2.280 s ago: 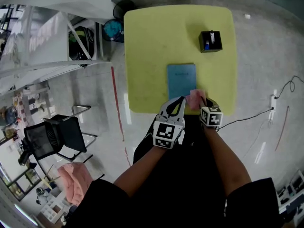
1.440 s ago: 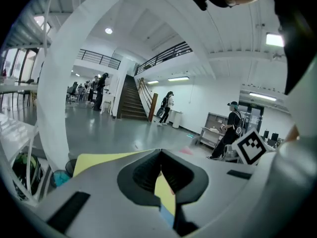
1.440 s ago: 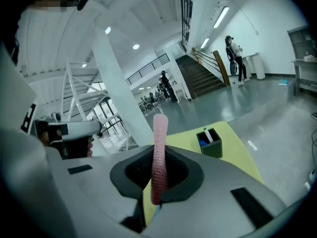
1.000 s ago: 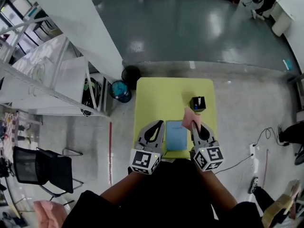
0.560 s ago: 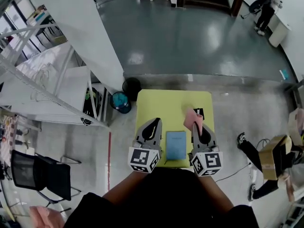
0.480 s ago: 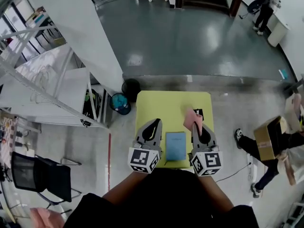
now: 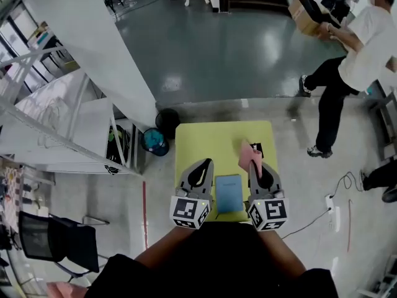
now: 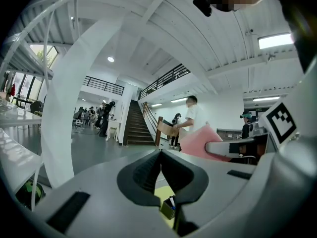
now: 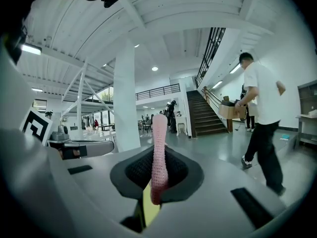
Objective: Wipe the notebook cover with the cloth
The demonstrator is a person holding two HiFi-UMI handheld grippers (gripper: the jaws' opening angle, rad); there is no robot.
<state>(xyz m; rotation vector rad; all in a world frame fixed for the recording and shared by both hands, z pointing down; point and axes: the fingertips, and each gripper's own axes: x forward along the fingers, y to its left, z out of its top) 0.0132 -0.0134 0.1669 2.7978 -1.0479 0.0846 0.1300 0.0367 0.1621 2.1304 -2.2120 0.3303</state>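
The blue notebook (image 7: 228, 193) lies flat near the front edge of the yellow table (image 7: 198, 141), far below. Both grippers are held high, either side of the notebook in the head view. My right gripper (image 7: 255, 165) (image 9: 158, 155) is shut on the pink cloth (image 7: 247, 154) (image 9: 159, 148), which stands up from its jaws as a thin fold. My left gripper (image 7: 202, 164) (image 8: 160, 155) is shut with nothing in it. In the left gripper view the cloth (image 8: 200, 142) shows at the right.
A black pen holder (image 7: 256, 148) stands at the table's back right. A person (image 7: 353, 48) (image 9: 260, 113) carrying a cardboard box walks at the far right. A teal bin (image 7: 153, 142) and white shelving (image 7: 68, 123) stand left of the table.
Both grippers have risen from the table edge, the right one keeping the cloth. In the last half second they hardly move; the person with the box has walked further back.
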